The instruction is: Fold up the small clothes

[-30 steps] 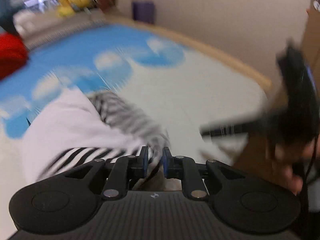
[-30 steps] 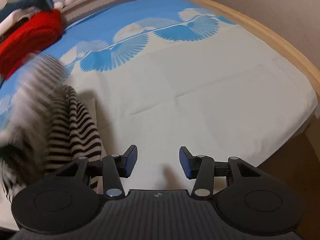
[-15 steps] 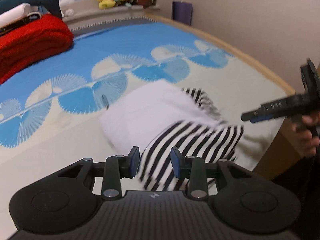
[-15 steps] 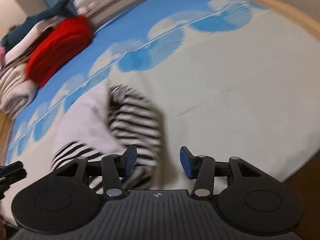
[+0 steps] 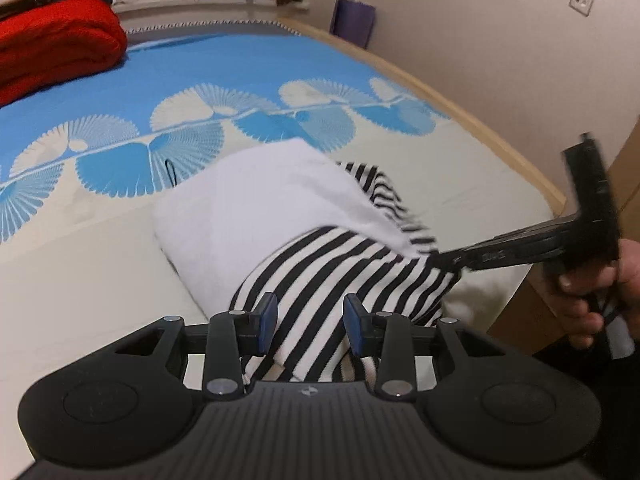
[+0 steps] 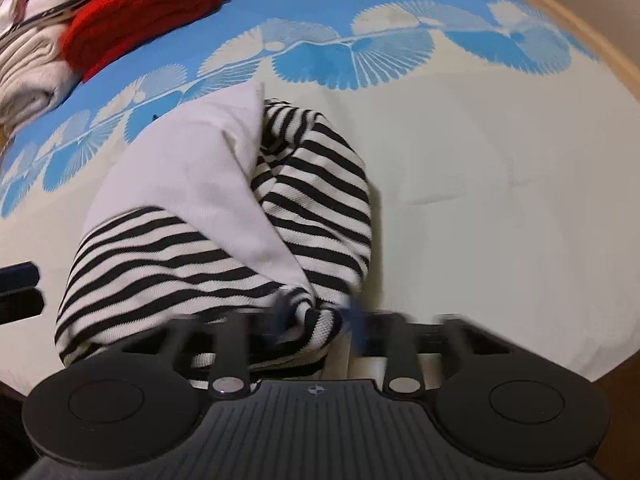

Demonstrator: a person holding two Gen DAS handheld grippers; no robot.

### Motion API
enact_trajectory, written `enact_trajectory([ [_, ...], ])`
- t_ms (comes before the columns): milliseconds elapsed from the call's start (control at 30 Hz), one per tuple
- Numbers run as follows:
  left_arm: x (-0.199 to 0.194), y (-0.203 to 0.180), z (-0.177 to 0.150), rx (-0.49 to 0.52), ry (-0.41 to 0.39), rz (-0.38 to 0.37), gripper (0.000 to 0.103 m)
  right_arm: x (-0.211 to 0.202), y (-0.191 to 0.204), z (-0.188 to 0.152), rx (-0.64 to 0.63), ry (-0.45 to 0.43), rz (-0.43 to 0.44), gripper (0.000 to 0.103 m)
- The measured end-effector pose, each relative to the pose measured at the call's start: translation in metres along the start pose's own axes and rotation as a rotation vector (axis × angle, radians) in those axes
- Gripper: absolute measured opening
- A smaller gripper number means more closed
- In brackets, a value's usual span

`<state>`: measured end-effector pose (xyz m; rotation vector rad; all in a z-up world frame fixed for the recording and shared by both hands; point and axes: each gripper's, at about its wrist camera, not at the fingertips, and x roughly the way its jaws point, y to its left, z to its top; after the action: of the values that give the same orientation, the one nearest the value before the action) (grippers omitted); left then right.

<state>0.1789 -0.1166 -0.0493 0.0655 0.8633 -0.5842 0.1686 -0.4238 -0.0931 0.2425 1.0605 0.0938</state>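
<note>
A small black-and-white striped garment (image 5: pixel 336 280) with a plain white panel (image 5: pixel 256 208) lies crumpled near the bed's front edge; it also shows in the right wrist view (image 6: pixel 224 216). My left gripper (image 5: pixel 310 322) is open, its fingers either side of a striped fold at the garment's near edge, not gripping. My right gripper (image 6: pixel 316 316) is blurred with motion, its fingers closing on a bunched striped corner (image 6: pixel 316 316). In the left wrist view the right gripper (image 5: pixel 448 258) reaches in from the right and touches the cloth.
The bed has a cream and blue fan-patterned cover (image 5: pixel 248 80). A red folded blanket (image 5: pixel 52 44) and a pile of light clothes (image 6: pixel 24 64) lie at the far left. A wooden bed edge (image 5: pixel 460 112) runs along the right, by the wall.
My left gripper has opened and let the garment drop onto the bed. My right gripper has swung left to the garment's striped corner and its fingers have narrowed around it.
</note>
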Motion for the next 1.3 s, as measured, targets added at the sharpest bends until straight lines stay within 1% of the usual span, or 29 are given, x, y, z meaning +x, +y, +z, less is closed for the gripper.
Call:
enact_trajectory([
  [67,0.002,0.004,-0.001,-0.011,0.004,0.009,0.04,-0.009,0.002,-0.001,-0.02,-0.036,0.019,0.005],
  [133,0.003,0.009,-0.002,-0.033,-0.009,0.013,0.04,-0.025,0.002,-0.002,-0.032,-0.099,0.038,0.005],
  [167,0.002,0.012,-0.003,-0.047,-0.014,0.013,0.04,-0.038,-0.001,-0.003,-0.014,-0.141,0.06,0.004],
  [233,-0.001,0.018,-0.006,-0.077,-0.035,-0.006,0.04,-0.066,-0.017,-0.006,0.079,-0.222,0.126,0.004],
  [300,-0.003,0.021,-0.01,-0.085,-0.049,-0.029,0.04,-0.083,-0.036,-0.012,0.16,-0.253,0.164,0.004],
  [333,-0.002,0.022,-0.013,-0.083,-0.048,-0.037,0.04,-0.085,-0.043,-0.016,0.178,-0.248,0.152,0.004],
  [367,0.0,0.021,-0.014,-0.079,-0.037,-0.044,0.04,-0.084,-0.049,-0.019,0.184,-0.223,0.123,0.004],
  [400,0.004,0.019,-0.015,-0.07,-0.018,-0.05,0.04,-0.077,-0.055,-0.021,0.187,-0.171,0.091,0.004],
  [467,0.008,0.013,-0.017,-0.037,-0.01,-0.07,0.04,-0.055,-0.061,-0.026,0.184,-0.04,0.044,0.004],
  [533,0.019,0.005,-0.021,0.014,0.03,-0.079,0.04,-0.039,-0.06,-0.029,0.148,0.03,0.012,0.004],
  [567,0.027,0.001,-0.024,0.038,0.065,-0.072,0.041,-0.033,-0.057,-0.03,0.127,0.05,-0.003,0.004],
  [600,0.036,-0.003,-0.028,0.068,0.107,-0.047,0.041,-0.03,-0.053,-0.03,0.114,0.063,-0.01,0.005],
  [633,0.045,-0.006,-0.032,0.104,0.153,-0.002,0.041,-0.029,-0.051,-0.029,0.104,0.069,-0.018,0.005],
  [667,0.052,-0.008,-0.036,0.133,0.183,0.029,0.041,-0.03,-0.049,-0.027,0.098,0.062,-0.03,0.008],
  [700,0.055,-0.009,-0.039,0.16,0.195,0.049,0.041,-0.032,-0.046,-0.025,0.101,0.038,-0.041,0.012],
  [733,0.055,-0.01,-0.038,0.166,0.191,0.054,0.041,-0.036,-0.045,-0.023,0.106,0.007,-0.045,0.016],
  [767,0.051,-0.008,-0.036,0.153,0.18,0.045,0.041,-0.041,-0.045,-0.02,0.113,-0.04,-0.05,0.025],
  [800,0.047,-0.005,-0.033,0.124,0.161,0.029,0.041,-0.049,-0.045,-0.017,0.117,-0.106,-0.05,0.034],
  [833,0.041,-0.001,-0.03,0.096,0.141,0.018,0.041,-0.056,-0.045,-0.015,0.119,-0.168,-0.033,0.039],
  [867,0.035,0.003,-0.028,0.067,0.117,0.007,0.042,-0.059,-0.045,-0.014,0.122,-0.199,-0.009,0.048],
  [900,0.03,0.008,-0.025,0.044,0.098,-0.003,0.042,-0.058,-0.044,-0.012,0.124,-0.207,0.02,0.053],
  [967,0.025,0.012,-0.02,0.009,0.072,-0.011,0.042,-0.049,-0.04,-0.009,0.116,-0.184,0.068,0.054],
  [1000,0.023,0.014,-0.017,-0.008,0.061,-0.014,0.042,-0.041,-0.036,-0.007,0.099,-0.157,0.081,0.057],
  [1067,0.023,0.015,-0.011,-0.031,0.042,-0.019,0.043,-0.022,-0.027,0.001,0.06,-0.093,0.075,0.06],
  [1167,0.023,0.016,-0.007,-0.036,0.021,-0.005,0.043,0.004,-0.021,0.009,0.033,-0.028,0.062,0.06],
  [1233,0.023,0.017,-0.005,-0.043,0.014,0.0,0.043,0.015,-0.02,0.011,0.043,-0.006,0.085,0.059],
  [1267,0.022,0.017,-0.005,-0.045,0.007,0.0,0.043,0.016,-0.019,0.012,0.044,0.001,0.105,0.049],
  [1300,0.021,0.017,-0.005,-0.045,-0.001,0.001,0.043,0.016,-0.017,0.013,0.031,0.002,0.132,0.024],
])
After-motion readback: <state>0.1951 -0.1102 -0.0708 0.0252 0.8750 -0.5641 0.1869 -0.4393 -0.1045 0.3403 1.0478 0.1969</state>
